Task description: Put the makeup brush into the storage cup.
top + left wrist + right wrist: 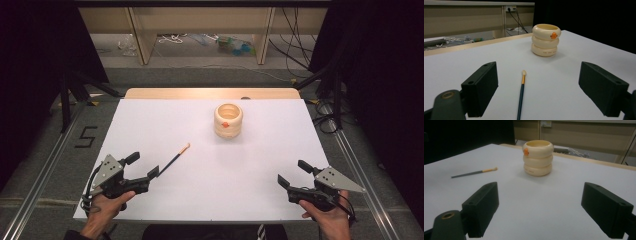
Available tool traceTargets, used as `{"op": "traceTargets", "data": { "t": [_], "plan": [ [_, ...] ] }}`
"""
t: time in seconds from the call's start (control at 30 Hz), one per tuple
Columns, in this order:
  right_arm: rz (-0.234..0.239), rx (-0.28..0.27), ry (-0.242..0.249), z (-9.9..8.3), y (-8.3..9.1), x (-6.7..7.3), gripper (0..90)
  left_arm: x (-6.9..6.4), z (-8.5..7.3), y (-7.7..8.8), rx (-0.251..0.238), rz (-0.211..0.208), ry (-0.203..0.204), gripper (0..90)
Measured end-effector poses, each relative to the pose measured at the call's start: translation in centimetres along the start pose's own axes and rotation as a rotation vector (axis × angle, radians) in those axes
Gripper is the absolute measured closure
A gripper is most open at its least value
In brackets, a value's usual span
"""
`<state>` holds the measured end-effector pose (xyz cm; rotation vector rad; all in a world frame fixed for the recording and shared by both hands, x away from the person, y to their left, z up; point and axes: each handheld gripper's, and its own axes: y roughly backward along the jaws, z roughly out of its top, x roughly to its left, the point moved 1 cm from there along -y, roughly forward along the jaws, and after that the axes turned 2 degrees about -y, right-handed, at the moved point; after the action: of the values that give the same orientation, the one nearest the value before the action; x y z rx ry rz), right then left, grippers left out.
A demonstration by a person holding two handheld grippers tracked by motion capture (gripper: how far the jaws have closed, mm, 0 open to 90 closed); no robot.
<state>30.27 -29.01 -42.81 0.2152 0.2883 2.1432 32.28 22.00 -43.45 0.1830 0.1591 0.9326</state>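
Your left gripper (145, 169) rests low at the near edge of the white tabletop (150, 115) with its fingers (482, 87) spread wide and nothing between them. The paintbrush (521, 93) lies flat on the tabletop straight ahead of those fingers, its dark handle running into the gap between them and its pale bristle tip pointing away toward the cream ringed cup (546, 40). The cup stands upright well beyond the brush tip, mouth open, with a small orange mark on its upper ring.

Your right gripper (295, 174) is likewise released, its fingers (484, 206) apart and empty; the cup sits far ahead of them and the brush lies off to their left, well clear.

This looks like the very start: the reach for the brush, nothing grasped yet. The next move likely calls for you to ease the left fingers forward along the handle, drop them until they straddle it close to the tabletop, and clench on the thin shaft squarely. It is slender and lies flat, so a shallow or skewed pinch could roll it away.
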Motion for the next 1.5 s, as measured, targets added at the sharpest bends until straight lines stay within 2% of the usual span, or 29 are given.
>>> {"op": "traceTargets", "data": {
  "t": [0.43,0.5,0.7,0.73,0.77,0.87,1.0,1.07,1.1,1.23,1.37,1.4,1.43,1.5],
  "plan": [
    [0.007,0.001,0.0,0.0,0.0,0.0,15.6,-0.1,0.0,-0.1,0.001,-0.007,-0.002,15.7],
    [0.007,-0.013,-0.003,0.0,-0.2,0.0,15.6,-0.1,0.0,-0.2,0.002,-0.016,0.001,15.7],
    [0.009,0.011,0.002,0.0,-0.1,0.1,15.6,-0.4,0.3,-0.6,0.028,-0.047,0.014,15.7],
    [0.007,-0.004,0.0,-0.1,-0.2,0.1,15.6,-0.4,0.5,-0.8,0.043,-0.046,0.023,15.7],
    [0.004,0.005,-0.003,-0.1,-0.2,0.1,15.6,-0.4,0.6,-0.9,0.054,-0.047,0.027,15.7],
    [0.009,0.022,-0.006,-0.1,-0.1,0.1,15.7,-0.4,1.2,-1.3,0.079,-0.059,0.026,15.7],
    [0.012,-0.005,-0.004,-0.1,-0.3,0.2,15.7,-0.5,1.8,-1.7,0.125,-0.063,0.007,15.7],
    [0.019,0.006,-0.001,0.0,-0.2,0.2,15.7,-0.5,2.1,-2.1,0.147,-0.061,0.018,15.7],
    [0.015,0.015,-0.002,-0.1,-0.2,0.2,15.7,-0.4,2.2,-2.2,0.155,-0.058,0.003,15.7],
    [0.021,0.016,-0.007,-0.1,-0.2,0.2,15.8,-0.5,2.6,-3.0,0.213,-0.045,-0.011,15.7],
    [0.023,0.014,-0.007,-0.1,-0.2,0.2,15.8,-0.5,3.0,-3.7,0.263,-0.06,-0.037,15.7],
    [0.027,0.033,-0.025,-0.1,-0.1,0.4,15.8,-0.5,3.0,-3.7,0.263,-0.06,-0.037,15.7],
    [0.031,0.038,-0.034,-0.1,-0.1,0.4,15.8,-0.4,3.3,-4.2,0.299,-0.077,-0.053,15.7],
    [0.033,0.02,-0.031,-0.2,-0.3,0.5,15.8,-0.4,3.4,-4.7,0.335,-0.083,-0.054,15.7]
  ]
}}
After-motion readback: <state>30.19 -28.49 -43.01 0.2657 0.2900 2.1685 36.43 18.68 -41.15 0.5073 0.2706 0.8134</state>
